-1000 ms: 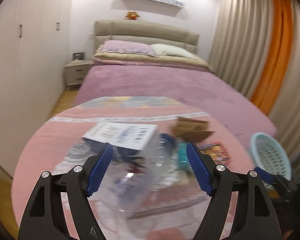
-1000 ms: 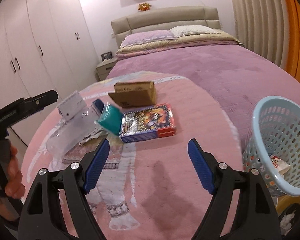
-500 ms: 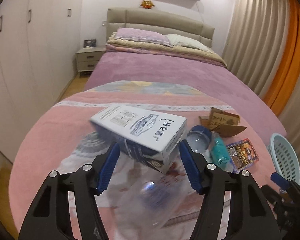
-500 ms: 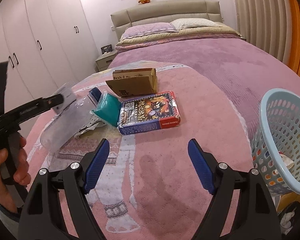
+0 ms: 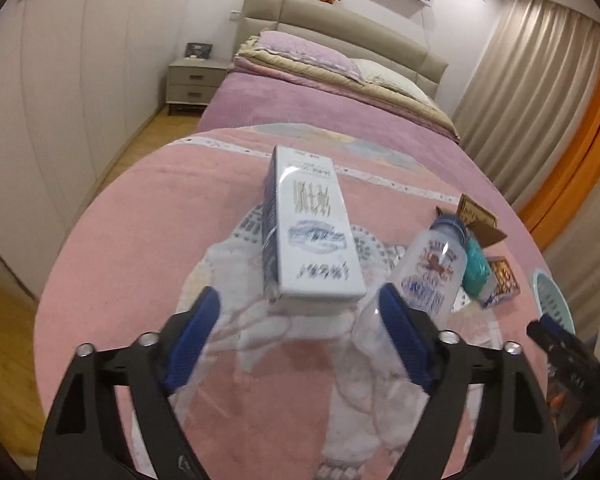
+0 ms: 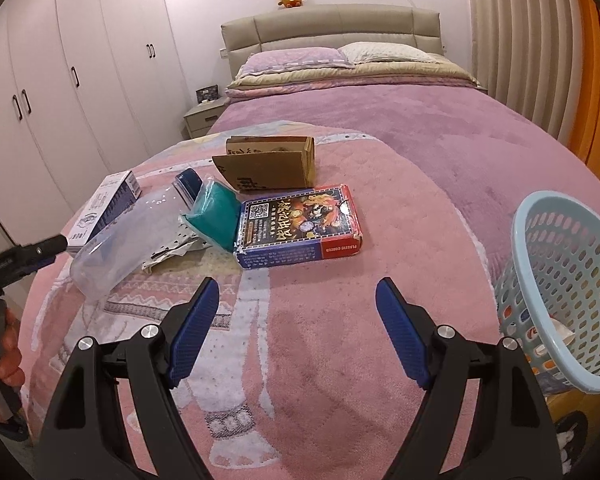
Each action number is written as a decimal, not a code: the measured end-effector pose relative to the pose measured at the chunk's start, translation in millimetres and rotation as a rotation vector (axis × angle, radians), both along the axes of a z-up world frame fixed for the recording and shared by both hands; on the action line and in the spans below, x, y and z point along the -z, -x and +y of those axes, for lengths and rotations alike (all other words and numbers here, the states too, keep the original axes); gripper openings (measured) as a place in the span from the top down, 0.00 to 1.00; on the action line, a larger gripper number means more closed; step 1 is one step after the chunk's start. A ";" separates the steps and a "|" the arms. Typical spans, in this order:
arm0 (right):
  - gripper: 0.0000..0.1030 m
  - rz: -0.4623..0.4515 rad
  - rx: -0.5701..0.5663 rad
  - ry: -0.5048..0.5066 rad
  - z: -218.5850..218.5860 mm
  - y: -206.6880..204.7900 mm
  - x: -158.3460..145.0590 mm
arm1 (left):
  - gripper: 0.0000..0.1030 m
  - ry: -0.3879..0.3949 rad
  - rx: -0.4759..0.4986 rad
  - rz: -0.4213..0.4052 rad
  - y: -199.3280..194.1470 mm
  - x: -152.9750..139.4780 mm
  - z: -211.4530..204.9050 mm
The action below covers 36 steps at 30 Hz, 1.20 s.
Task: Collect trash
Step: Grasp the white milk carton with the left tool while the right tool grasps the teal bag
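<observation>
On the pink blanket (image 6: 340, 360) we logged a white carton (image 5: 312, 240), clear bottle (image 5: 424, 280), teal packet (image 6: 214, 216), card box (image 6: 300, 226) and cardboard box (image 6: 272, 164). Our left gripper (image 5: 300, 332) and right gripper (image 6: 298, 328) held jaws wide apart, empty. Blue basket (image 6: 560, 280) stood right.

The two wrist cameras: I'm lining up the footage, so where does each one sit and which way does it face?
Left wrist: on the left gripper, facing up the bed at a white box; own open fingers show.
Right wrist: on the right gripper, facing the headboard over a card box and basket; open fingers and the person's left hand show.
Shared: clear bottle, both boxes.
</observation>
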State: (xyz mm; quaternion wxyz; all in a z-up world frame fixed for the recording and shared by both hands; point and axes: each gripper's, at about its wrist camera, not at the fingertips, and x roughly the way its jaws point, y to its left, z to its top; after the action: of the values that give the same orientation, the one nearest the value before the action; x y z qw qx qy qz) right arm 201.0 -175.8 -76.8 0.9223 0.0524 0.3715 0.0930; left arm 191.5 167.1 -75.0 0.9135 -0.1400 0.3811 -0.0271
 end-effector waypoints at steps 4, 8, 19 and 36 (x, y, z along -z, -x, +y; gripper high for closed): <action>0.26 -0.007 0.001 0.015 3.0 -0.6 -2.5 | 0.21 -0.001 -0.010 0.019 -30.3 1.9 -4.8; 0.26 0.007 0.001 0.001 2.9 -7.6 -5.3 | 0.21 -0.014 -0.009 0.075 -60.1 11.3 -8.6; 0.27 0.011 -0.074 0.093 43.9 -29.9 -15.2 | 0.41 -0.049 -0.014 0.082 -73.3 25.3 -13.4; 0.66 0.079 -0.127 0.098 83.4 -79.6 3.0 | 0.42 0.036 -0.030 0.000 -64.6 24.5 -2.0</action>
State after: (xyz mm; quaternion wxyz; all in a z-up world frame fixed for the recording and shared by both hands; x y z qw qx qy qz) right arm 280.6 -92.4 -79.7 0.9006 -0.0129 0.4143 0.1309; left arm 256.1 165.2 -99.6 0.9111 -0.1621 0.3785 -0.0204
